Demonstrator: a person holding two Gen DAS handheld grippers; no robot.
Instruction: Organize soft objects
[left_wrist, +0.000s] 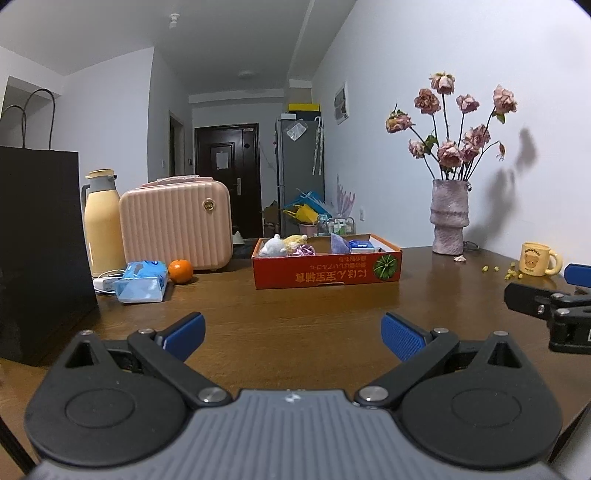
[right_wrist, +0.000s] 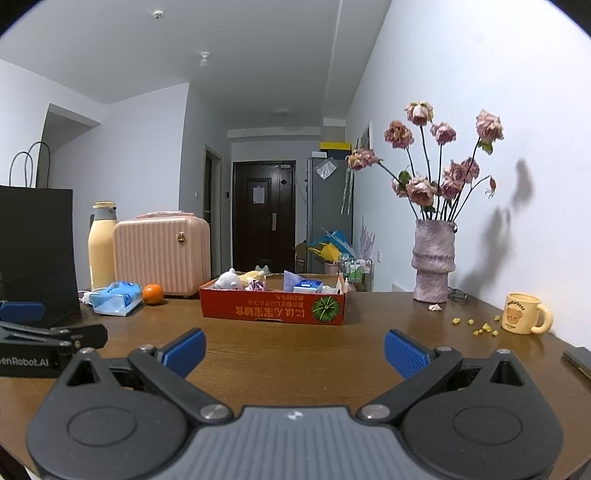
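A shallow red cardboard box (left_wrist: 325, 271) (right_wrist: 273, 308) stands on the brown table ahead. Inside it lie a white plush toy (left_wrist: 272, 246) (right_wrist: 229, 279), a yellow plush (left_wrist: 293, 242) (right_wrist: 253, 276), a purple ribbon bow (left_wrist: 304, 251) (right_wrist: 256, 285) and blue packets (left_wrist: 360, 245) (right_wrist: 308, 285). A blue tissue pack (left_wrist: 142, 280) (right_wrist: 115, 293) lies on the table left of the box. My left gripper (left_wrist: 293, 338) is open and empty, well short of the box. My right gripper (right_wrist: 295, 350) is open too, nothing between its blue pads.
Left side: a black paper bag (left_wrist: 40, 254), a yellow thermos (left_wrist: 101, 225), a pink case (left_wrist: 177, 225) and an orange (left_wrist: 180, 271). Right side: a vase of dried roses (left_wrist: 448, 218) (right_wrist: 432, 262), a yellow mug (left_wrist: 537, 259) (right_wrist: 526, 314), scattered yellow crumbs (right_wrist: 480, 326).
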